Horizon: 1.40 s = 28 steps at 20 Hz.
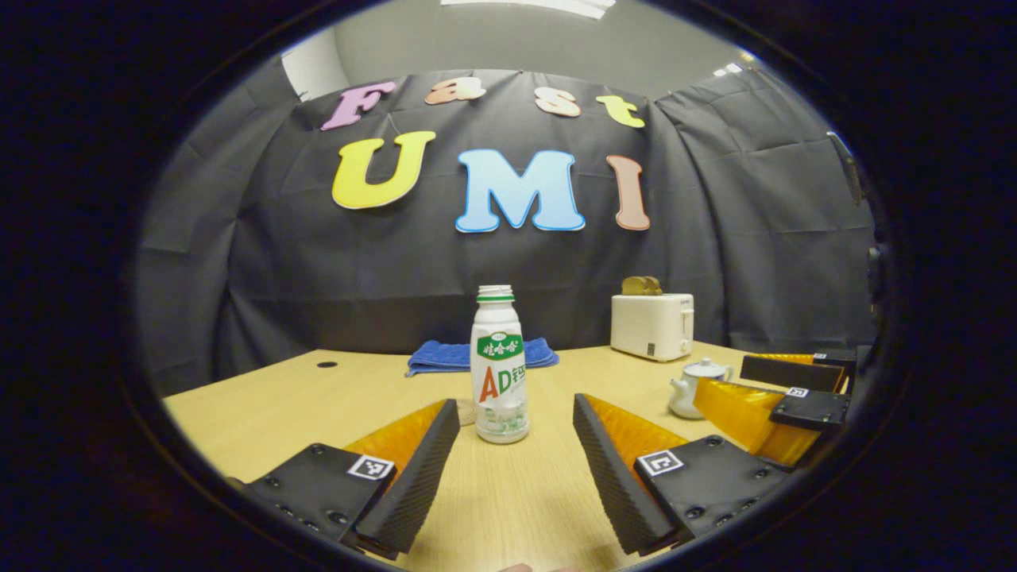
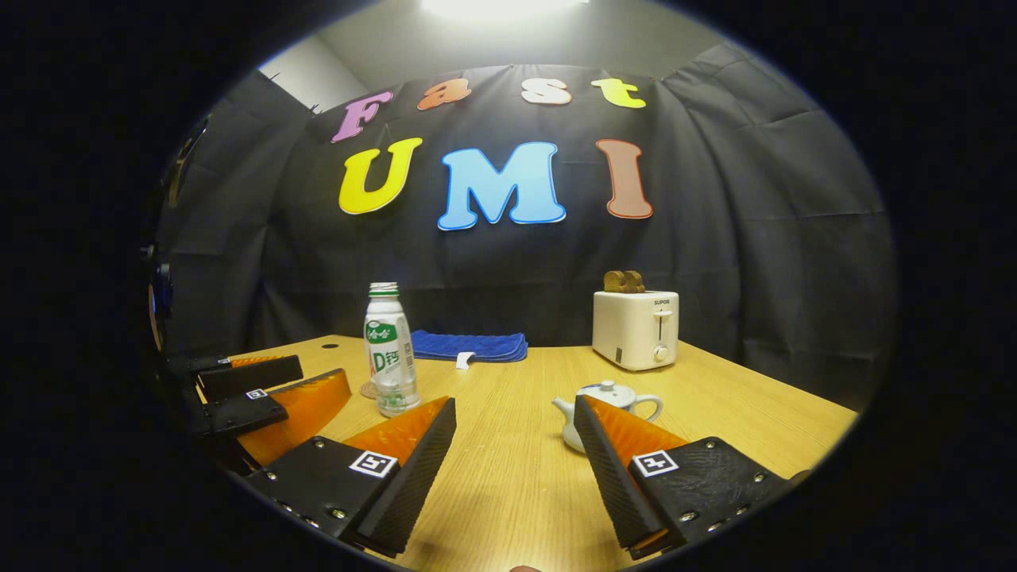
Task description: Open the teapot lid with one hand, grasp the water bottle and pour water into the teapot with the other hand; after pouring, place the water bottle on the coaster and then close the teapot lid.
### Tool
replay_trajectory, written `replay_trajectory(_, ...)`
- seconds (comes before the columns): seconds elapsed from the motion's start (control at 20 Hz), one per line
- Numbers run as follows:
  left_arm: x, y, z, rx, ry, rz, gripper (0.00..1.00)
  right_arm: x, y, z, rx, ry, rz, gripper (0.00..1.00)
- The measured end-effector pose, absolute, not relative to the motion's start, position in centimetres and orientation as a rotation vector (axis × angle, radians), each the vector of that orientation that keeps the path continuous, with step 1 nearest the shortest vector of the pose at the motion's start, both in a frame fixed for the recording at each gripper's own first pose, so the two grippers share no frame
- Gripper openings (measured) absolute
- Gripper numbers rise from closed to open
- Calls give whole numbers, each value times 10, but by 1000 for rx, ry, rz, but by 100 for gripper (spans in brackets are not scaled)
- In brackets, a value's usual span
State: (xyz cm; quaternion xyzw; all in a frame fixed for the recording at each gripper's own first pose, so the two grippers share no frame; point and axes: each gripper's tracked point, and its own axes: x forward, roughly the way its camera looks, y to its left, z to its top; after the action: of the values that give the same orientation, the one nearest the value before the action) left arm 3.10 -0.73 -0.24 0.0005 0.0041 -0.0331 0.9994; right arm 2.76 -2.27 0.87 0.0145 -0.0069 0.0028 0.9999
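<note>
Two grippers hang low over the table, both spread wide and empty. Left gripper (image 1: 516,453) lines up on the water bottle (image 1: 499,373) at 12 o'clock: light, slick plastic, best taken mid-body. Right gripper (image 2: 516,453) faces the lidded teapot (image 2: 608,413) at 1 o'clock; fragile, its knob small.

My fingers (image 1: 413,469) spread wide apart over the wooden bench (image 1: 262,413), capless bottle (image 1: 499,373) standing upright ahead between them, untouched, small lidded teapot (image 1: 693,387) to the right, toaster (image 1: 652,326) and folded blue cloth (image 1: 449,355) behind, other gripper (image 1: 783,397) at far right
</note>
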Motion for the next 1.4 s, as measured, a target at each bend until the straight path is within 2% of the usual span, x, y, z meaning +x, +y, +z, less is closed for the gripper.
replay_trajectory(0.15, 62, -5, -10, 30, 62, -68, 96, 55, -56, 28, 45, -17, -48, 92)
replay_trajectory(0.2, 74, -5, -6, 16, 74, -69, 100, 76, -71, 28, 60, 8, -73, 92)
replay_trajectory(0.25, 86, -6, 2, -12, 62, -71, 100, 90, -79, 21, 76, 46, -86, 92)
replay_trajectory(0.3, 97, -6, 15, -18, 40, -72, 100, 103, -83, 15, 81, 78, -90, 88)
replay_trajectory(0.35, 102, -4, 23, -1, 18, -67, 96, 113, -85, 11, 60, 95, -96, 88)
replay_trajectory(0.45, 109, 2, 36, 31, -26, -47, 97, 120, -90, -2, 4, 134, -112, 81)
replay_trajectory(0.5, 110, 3, 36, 3, -32, -50, 98, 122, -90, -7, -3, 150, -113, 81)
replay_trajectory(0.55, 110, 3, 33, -24, -27, -57, 99, 124, -93, -13, 9, 169, -121, 71)
replay_trajectory(0.6, 112, 5, 33, -37, -22, -62, 100, 125, -94, -11, 9, 160, -128, 44)
replay_trajectory(0.65, 114, 12, 30, -36, -15, -44, 100, 124, -96, -13, 3, 171, -138, 34)
replay_trajectory(0.8, 117, 16, 16, -45, 18, -37, 100, 123, -96, -12, -27, 169, -144, 31)
replay_trajectory(0.85, 120, 15, 10, -43, 37, -41, 90, 116, -102, -5, -34, 159, -175, 19)
replay_trajectory(0.9, 121, 13, 7, -40, 47, -42, 90, 125, -103, -13, -37, 157, -169, 7)
replay_trajectory(0.95, 121, 10, 4, -39, 52, -46, 100, 124, -103, -11, -46, 151, -166, 7)
replay_trajectory(1.0, 123, 6, -6, -33, 73, -37, 95, 123, -101, -9, -47, 142, -155, 7)
replay_trajectory(1.05, 125, 5, -10, -34, 84, -36, 95, 123, -100, -7, -40, 129, -148, 7)
replay_trajectory(1.1, 126, 2, -12, -29, 88, -39, 100, 123, -100, -7, -43, 116, -153, 7)
replay_trajectory(1.15, 128, 4, -11, -18, 84, -32, 100, 122, -100, -7, -57, 118, -155, 3)
replay_trajectory(1.25, 133, 0, -6, -14, 68, -48, 90, 120, -88, -4, -87, 94, -131, 3)
replay_trajectory(1.3, 133, -6, -3, -16, 58, -64, 95, 118, -85, -4, -86, 92, -120, 3)
replay_trajectory(1.35, 135, -9, 3, -7, 36, -67, 90, 118, -84, -2, -98, 84, -117, 3)
replay_trajectory(1.4, 137, -9, 4, 6, 26, -63, 95, 117, -85, 0, -107, 79, -118, 3)
